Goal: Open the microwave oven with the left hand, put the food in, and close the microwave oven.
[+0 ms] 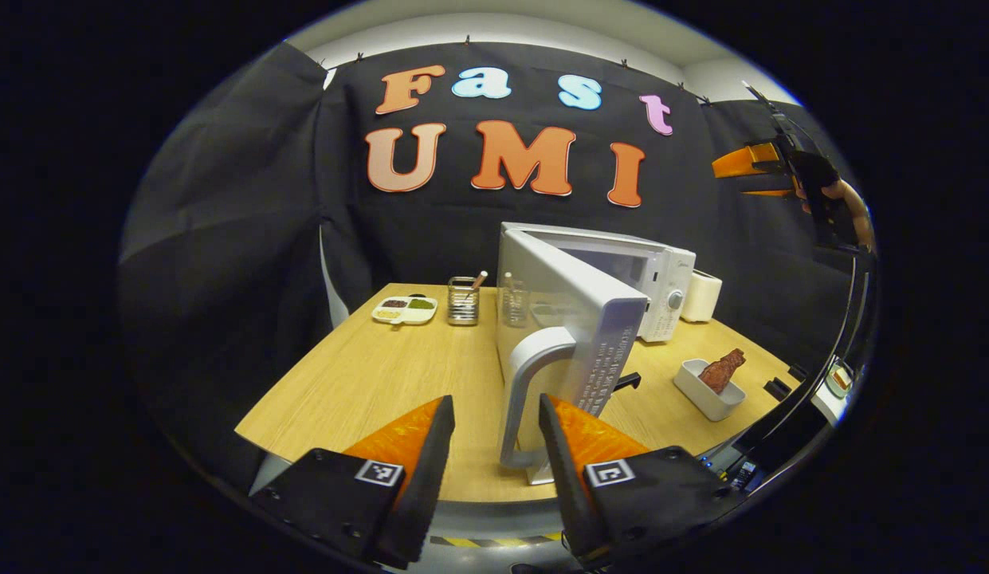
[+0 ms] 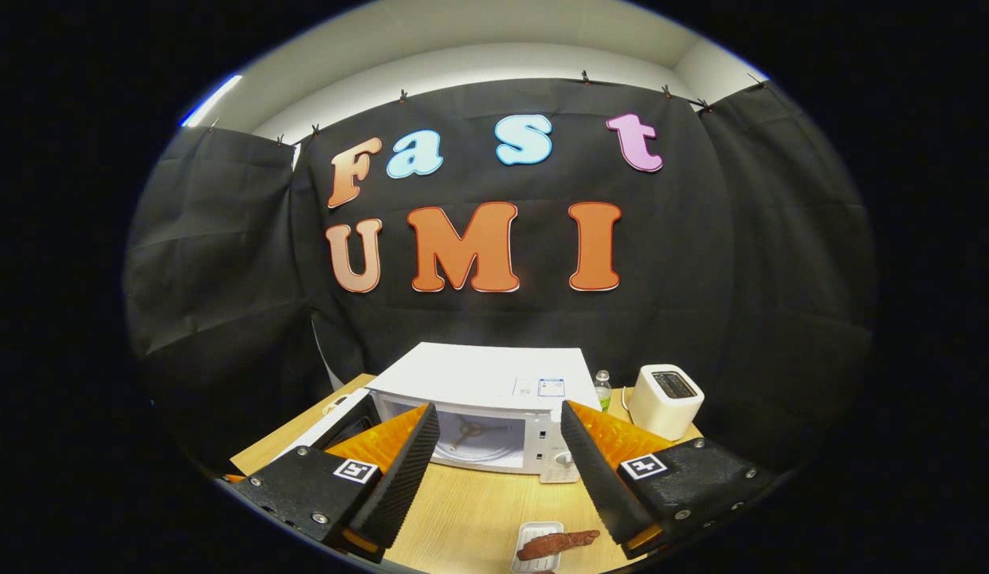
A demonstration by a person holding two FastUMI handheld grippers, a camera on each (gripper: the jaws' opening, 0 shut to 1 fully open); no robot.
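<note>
I hold my left hand-held gripper (image 1: 494, 422) low over the near edge of the tabletop (image 1: 366, 383). Its two orange fingers stand wide apart and hold nothing. The white microwave oven (image 1: 661, 279) sits ahead of it, and its door (image 1: 574, 319) is swung open toward me. The curved handle (image 1: 534, 399) of the door is just in front of the gap between the fingers, not touching them as far as I can tell. To the right of this hand-held gripper is a small white dish (image 1: 705, 391) with the brown food (image 1: 721, 369) in it, out on the tabletop. Far ahead on the left are a little tray (image 1: 405, 310) and a wire holder (image 1: 463, 301).

My right hand-held gripper (image 2: 500, 450) is up high and looks down at the microwave oven (image 2: 482, 383). Its fingers are spread apart and empty too. The food (image 2: 556, 544) lies in its dish (image 2: 534, 532) right below this hand-held gripper, close to me. A white toaster (image 2: 664, 401) stands ahead on the right, beside the oven.
</note>
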